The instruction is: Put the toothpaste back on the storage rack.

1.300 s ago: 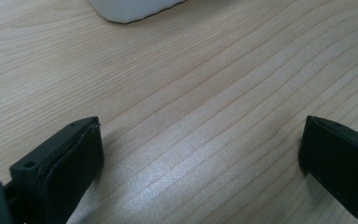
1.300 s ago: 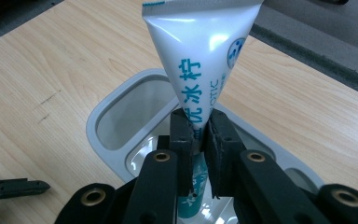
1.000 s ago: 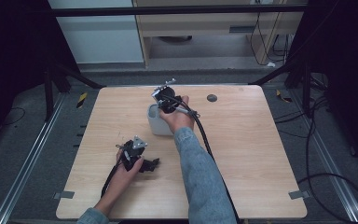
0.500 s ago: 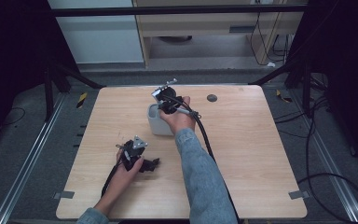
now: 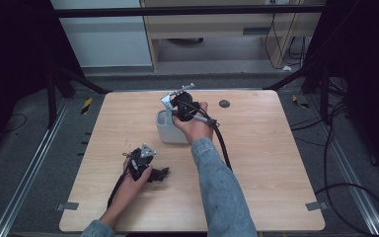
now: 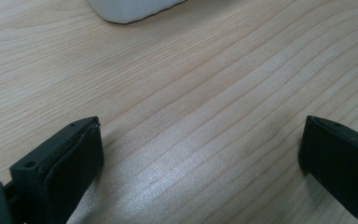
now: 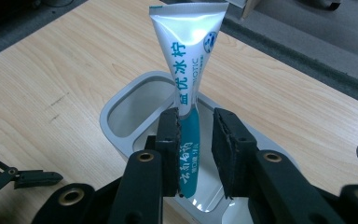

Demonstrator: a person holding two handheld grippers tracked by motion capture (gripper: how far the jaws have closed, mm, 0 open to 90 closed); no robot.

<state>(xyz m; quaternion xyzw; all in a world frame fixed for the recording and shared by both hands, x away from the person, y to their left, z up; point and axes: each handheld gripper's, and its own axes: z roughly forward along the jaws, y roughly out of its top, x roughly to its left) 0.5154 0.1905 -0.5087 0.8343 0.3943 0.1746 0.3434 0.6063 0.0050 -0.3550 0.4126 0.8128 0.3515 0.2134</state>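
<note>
Now Letting Go: Toothpaste Tube Set in the Holder

Seemingly the placing step is at its end. The right gripper [image 7: 196, 140] has just been opening its jaws; the toothpaste tube [image 7: 186, 65] stands between them inside the grey holder [image 7: 121, 121], brushing one pad, a gap at the other. Next, a clean lift away without tipping the tube seems called for. The left gripper [image 6: 200, 158] rests with jaws wide apart and empty on the light wooden table [image 5: 276, 163]. Around it lie grey floor, black frame legs, cables and a cabinet beyond.

Light wooden table [image 5: 276, 168], grey floor [image 5: 24, 163], pale cabinet [image 5: 103, 44], dark surroundings
</note>
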